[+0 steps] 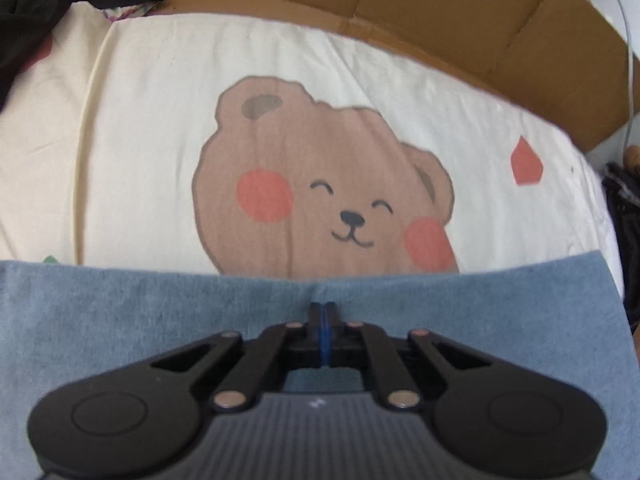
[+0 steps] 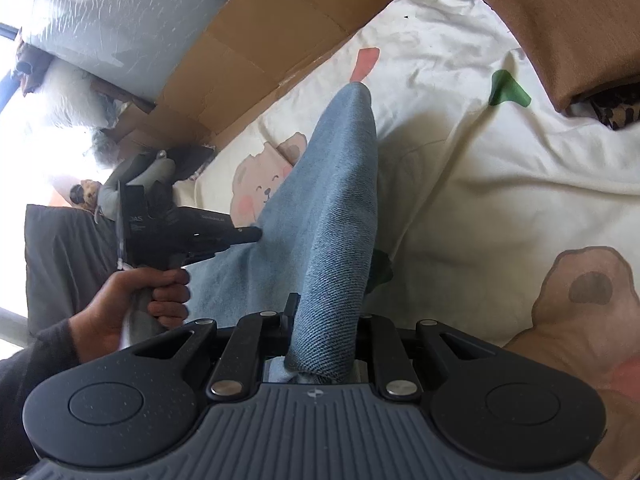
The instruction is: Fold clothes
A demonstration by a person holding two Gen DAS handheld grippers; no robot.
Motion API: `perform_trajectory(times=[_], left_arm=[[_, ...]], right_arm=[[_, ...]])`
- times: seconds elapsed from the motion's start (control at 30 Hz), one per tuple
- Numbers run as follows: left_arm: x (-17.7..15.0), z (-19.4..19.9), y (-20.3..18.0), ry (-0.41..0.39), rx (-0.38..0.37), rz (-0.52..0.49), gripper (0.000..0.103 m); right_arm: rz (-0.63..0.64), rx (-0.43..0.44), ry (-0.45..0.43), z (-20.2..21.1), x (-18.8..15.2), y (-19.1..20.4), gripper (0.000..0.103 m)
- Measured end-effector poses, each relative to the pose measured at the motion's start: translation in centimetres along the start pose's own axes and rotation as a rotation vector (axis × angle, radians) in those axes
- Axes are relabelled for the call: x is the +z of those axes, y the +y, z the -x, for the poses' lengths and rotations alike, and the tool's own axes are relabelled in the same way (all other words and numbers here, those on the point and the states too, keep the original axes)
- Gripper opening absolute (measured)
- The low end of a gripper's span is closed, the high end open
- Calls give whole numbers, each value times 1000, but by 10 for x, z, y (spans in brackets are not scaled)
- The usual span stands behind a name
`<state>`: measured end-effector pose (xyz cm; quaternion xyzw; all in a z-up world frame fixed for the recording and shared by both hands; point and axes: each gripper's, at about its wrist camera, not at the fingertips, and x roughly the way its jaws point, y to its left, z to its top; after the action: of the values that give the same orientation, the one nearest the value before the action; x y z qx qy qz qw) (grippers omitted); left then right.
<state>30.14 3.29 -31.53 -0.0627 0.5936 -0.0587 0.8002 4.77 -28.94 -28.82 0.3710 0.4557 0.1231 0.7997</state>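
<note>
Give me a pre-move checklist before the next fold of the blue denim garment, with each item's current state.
1. Left gripper shut on the denim garment: ok, fingers meet on the cloth.
2. Right gripper holds the garment: ok, a bunched fold runs between its fingers.
3. Cloth between the two grippers taut and flat: not ok, it is ridged and bunched.
4. Bear-print sheet ahead free to lay the fold: ok in the left wrist view.
5. Brown cloth clear of the garment: ok, apart.
6. Garment edges aligned: cannot tell.
</note>
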Motion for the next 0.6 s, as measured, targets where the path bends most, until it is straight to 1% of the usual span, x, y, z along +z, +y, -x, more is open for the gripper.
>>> perform_trajectory(times=[0.13,0.17,0.3,0.47,0.6], left_arm=[[-21,16,-8,41,-1,-67,4],[-27,19,-7,50,-5,-70,5],[-56,29,3,97,-15,-30,7],[-98,40,16,148,-50,20,7],[-125,50,27,171,-85,69,7]], right_arm=[[-1,-9,-1,1,1,5,14],[-1,-9,-2,1,1,7,14],[-1,-15,1,1,3,12,14],[36,-22,7,3,4,23,14],[62,-29,13,4,5,32,14]])
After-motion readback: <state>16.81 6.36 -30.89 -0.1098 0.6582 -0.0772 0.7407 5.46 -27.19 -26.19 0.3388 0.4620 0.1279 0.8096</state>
